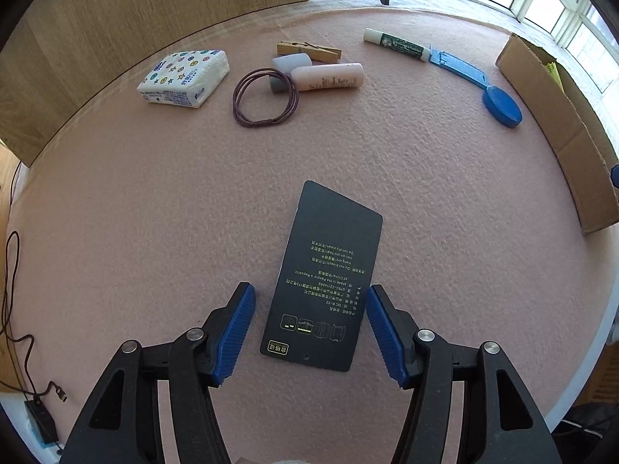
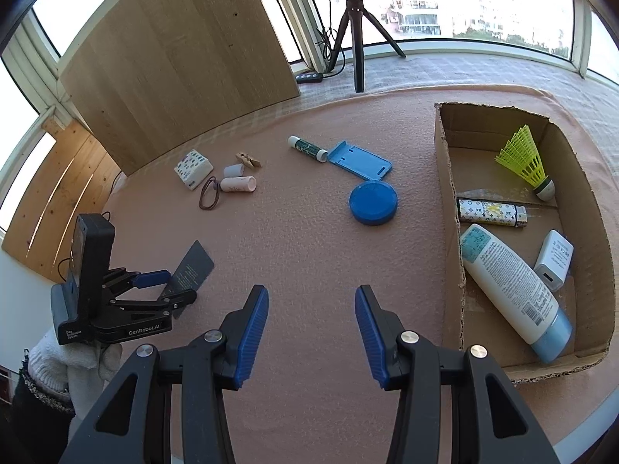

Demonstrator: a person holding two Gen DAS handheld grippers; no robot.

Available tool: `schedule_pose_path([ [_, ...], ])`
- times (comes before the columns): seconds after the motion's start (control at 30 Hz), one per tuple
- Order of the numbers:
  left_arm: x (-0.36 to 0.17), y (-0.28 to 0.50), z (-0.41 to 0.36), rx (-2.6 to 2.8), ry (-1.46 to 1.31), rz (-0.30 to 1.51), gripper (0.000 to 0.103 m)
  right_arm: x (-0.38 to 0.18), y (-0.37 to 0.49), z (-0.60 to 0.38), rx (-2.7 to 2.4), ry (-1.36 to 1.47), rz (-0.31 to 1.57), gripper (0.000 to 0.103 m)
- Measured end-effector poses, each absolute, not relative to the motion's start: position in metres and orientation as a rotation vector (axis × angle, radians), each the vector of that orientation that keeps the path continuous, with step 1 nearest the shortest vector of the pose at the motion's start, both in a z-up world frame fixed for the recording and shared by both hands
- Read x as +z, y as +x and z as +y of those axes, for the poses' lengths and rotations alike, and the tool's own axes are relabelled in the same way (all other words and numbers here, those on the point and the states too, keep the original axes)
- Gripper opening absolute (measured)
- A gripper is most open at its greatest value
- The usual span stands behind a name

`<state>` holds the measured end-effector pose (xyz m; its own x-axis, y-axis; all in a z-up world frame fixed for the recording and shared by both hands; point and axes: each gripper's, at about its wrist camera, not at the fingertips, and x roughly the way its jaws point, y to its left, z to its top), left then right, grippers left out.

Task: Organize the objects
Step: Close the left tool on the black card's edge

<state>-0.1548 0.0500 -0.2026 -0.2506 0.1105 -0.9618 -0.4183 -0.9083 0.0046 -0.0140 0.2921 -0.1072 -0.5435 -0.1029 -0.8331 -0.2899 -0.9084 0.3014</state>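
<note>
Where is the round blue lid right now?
The round blue lid lies on the pink mat, in the right wrist view left of the cardboard box, touching the blue plastic case.

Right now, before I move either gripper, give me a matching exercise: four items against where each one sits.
Items:
1. yellow plastic shuttlecock
2. black printed card
3. round blue lid
4. brown hair tie

Places:
A. on the pink mat beside the blue flat case
B. between the open left gripper's fingers
C. inside the cardboard box
D. beside the pink bottle

Pairs: 1-C, 2-B, 3-A, 4-D
</note>
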Motion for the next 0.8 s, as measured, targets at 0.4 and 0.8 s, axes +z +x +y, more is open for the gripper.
schedule_pose_path([
  [0.4,-0.199,-0.153,0.055,2.179,-1.675,0.379,0.074,-0.113,-0.001,0.312,2.545,-1.430,0.666,0.043],
  [0.8,-0.201,-0.148,0.058,2.155,-1.687,0.394,0.055,-0.111,0.000,0.314,2.549,-1.423,0.676,0.043],
])
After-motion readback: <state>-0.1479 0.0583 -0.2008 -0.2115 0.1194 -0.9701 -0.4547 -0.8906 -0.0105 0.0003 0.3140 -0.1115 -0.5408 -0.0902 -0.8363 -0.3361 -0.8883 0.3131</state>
